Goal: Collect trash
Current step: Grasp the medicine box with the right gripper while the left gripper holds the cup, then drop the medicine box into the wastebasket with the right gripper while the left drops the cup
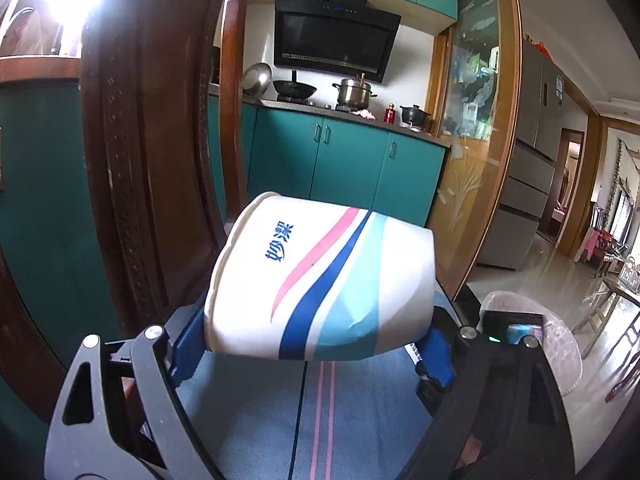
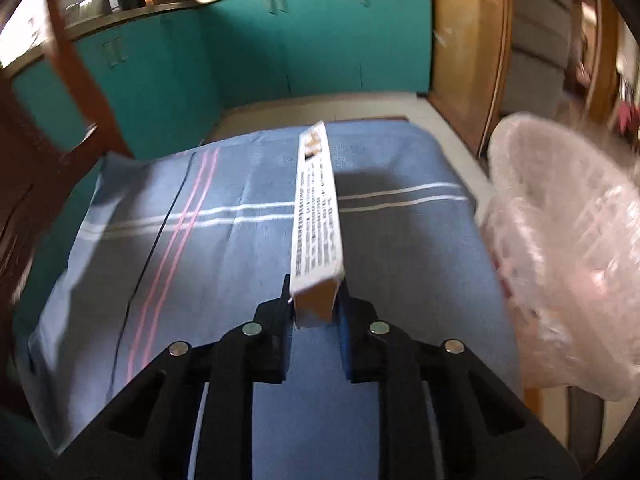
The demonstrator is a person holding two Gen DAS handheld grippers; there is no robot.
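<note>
A blue striped cloth (image 2: 248,240) covers the surface. Behind it run teal cabinets (image 1: 344,160) under a counter bearing a wok (image 1: 294,89), a steel pot (image 1: 354,92) and a red bottle (image 1: 389,113). A black hood (image 1: 334,38) hangs above; a grey fridge (image 1: 532,152) stands to the right.

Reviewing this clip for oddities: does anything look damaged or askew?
The paper cup in the left gripper lies sideways, creased near its base. The right gripper holds a narrow box; nothing spilled.
</note>
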